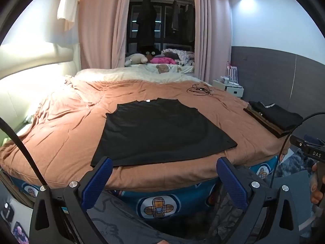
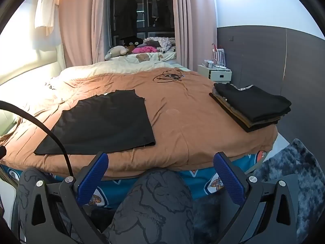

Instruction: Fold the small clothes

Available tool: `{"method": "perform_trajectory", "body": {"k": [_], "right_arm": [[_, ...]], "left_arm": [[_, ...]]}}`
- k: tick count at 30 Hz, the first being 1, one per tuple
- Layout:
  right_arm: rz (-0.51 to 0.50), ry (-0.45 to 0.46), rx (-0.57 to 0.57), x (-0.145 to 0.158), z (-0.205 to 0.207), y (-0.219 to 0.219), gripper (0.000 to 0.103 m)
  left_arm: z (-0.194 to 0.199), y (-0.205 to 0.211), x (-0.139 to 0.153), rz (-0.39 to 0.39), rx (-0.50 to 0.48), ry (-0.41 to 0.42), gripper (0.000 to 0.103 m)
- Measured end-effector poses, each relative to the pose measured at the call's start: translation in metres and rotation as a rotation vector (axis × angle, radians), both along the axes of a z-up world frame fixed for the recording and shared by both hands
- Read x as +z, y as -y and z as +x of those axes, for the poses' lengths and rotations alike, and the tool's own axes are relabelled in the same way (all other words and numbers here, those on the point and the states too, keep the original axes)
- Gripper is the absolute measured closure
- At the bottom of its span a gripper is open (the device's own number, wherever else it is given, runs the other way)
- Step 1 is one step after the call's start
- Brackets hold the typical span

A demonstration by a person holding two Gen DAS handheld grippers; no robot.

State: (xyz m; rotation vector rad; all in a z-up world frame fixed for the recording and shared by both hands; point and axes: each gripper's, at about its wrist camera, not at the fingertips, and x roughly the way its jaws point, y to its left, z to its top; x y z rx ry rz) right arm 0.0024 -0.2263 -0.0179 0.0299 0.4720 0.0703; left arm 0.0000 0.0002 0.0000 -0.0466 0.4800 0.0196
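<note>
A black garment (image 1: 160,130) lies flat on the brown bedcover (image 1: 71,126), its sides folded in, a white label at its far collar. It also shows in the right wrist view (image 2: 103,122), left of centre. My left gripper (image 1: 163,164) is open and empty, hovering just before the garment's near hem at the bed's front edge. My right gripper (image 2: 160,161) is open and empty, at the bed's front edge to the right of the garment. A stack of folded clothes (image 2: 251,105) sits at the bed's right edge, also in the left wrist view (image 1: 274,120).
A tangle of cables (image 2: 168,76) lies far back on the brown bedcover (image 2: 182,111). A white bedside cabinet (image 2: 215,73) stands at the right wall. Stuffed toys and clothes (image 2: 140,49) lie beyond the bed. My patterned knee (image 2: 154,203) is below the right gripper.
</note>
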Motion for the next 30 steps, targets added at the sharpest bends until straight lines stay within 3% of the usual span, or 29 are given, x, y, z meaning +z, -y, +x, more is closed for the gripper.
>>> {"method": "perform_trajectory", "body": {"k": [30], "right_arm": [[-0.008,0.022,-0.006,0.006,-0.008,0.002,0.000]], "left_arm": [[-0.016,0.004,0.007,-0.009,-0.023,0.013,0.000]]}}
